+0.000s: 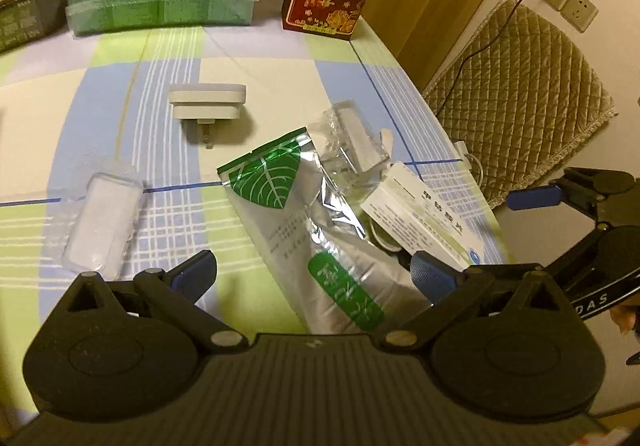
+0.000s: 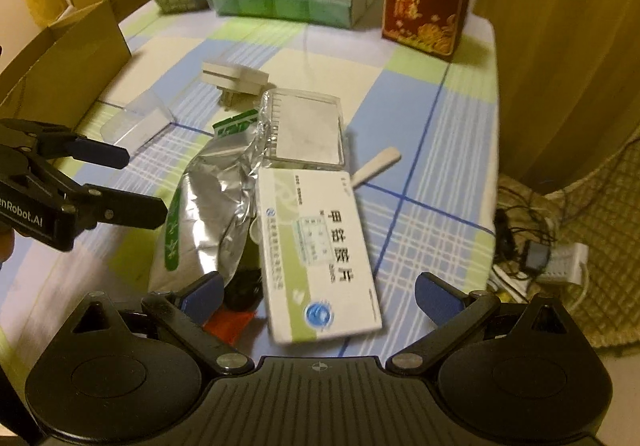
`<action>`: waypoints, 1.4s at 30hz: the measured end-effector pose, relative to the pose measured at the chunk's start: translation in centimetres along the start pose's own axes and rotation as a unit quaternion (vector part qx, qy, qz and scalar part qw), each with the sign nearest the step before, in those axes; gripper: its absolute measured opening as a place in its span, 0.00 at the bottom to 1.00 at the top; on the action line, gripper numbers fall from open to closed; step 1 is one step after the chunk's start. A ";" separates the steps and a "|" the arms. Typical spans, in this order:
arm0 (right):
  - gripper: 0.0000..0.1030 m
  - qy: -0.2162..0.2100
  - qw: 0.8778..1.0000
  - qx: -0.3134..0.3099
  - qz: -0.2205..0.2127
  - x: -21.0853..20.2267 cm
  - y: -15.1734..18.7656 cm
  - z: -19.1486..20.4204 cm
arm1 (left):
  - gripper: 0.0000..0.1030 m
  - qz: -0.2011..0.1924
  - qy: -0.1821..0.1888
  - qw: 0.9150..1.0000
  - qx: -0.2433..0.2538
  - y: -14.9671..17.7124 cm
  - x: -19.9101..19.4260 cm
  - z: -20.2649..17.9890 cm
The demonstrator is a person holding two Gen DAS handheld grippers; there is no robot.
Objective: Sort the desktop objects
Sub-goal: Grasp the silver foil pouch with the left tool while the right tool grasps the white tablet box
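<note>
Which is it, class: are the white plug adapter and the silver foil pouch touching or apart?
Apart. The left wrist view shows bare tablecloth between the plug adapter and the foil pouch; the prongs stop short of its green top.

A white medicine box lies atop a crumpled silver pouch, beside a white plug adapter.

Surface materials on the checked cloth table cover

Crinkled, mirror-glossy foil pouch; smooth matt cardboard medicine box; clear glossy plastic case; matt white plastic plug adapter — beyond the table, a quilted fabric cushion and brown cardboard box.
</note>
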State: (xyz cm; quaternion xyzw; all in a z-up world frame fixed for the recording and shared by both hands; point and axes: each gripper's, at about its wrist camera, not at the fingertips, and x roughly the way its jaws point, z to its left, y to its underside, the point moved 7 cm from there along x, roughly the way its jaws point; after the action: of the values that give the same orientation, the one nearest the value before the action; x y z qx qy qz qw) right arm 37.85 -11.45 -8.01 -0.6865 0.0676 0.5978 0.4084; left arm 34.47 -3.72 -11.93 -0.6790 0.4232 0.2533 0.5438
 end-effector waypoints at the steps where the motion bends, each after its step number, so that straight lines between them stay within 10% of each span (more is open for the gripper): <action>1: 0.96 -0.005 1.000 -0.001 0.005 0.4 -0.2 -0.1 | 0.98 0.002 0.002 1.000 -0.003 -0.2 0.4 0.0; 16: 0.87 -0.027 0.997 -0.035 0.058 4.4 -0.6 -0.8 | 0.97 0.050 0.002 0.998 -0.023 -0.7 5.2 -0.2; 20: 0.71 -0.030 0.997 -0.031 0.065 4.7 -0.3 -1.0 | 0.91 0.063 0.000 0.998 -0.019 -0.5 5.9 -0.1; 31: 0.68 -0.016 0.998 -0.006 0.068 4.0 0.3 -0.1 | 0.53 0.083 0.014 0.996 -0.007 0.8 3.9 1.6; 42: 0.68 -0.014 0.997 0.054 0.062 1.0 2.4 3.6 | 0.45 0.109 -0.022 0.993 0.050 5.9 -2.0 4.6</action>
State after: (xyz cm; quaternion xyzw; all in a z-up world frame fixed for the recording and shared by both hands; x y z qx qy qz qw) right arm 34.01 -10.29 -9.86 -0.6493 0.1363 0.6270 0.4082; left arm 28.96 0.95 -14.73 -0.5948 0.4945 0.3045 0.5559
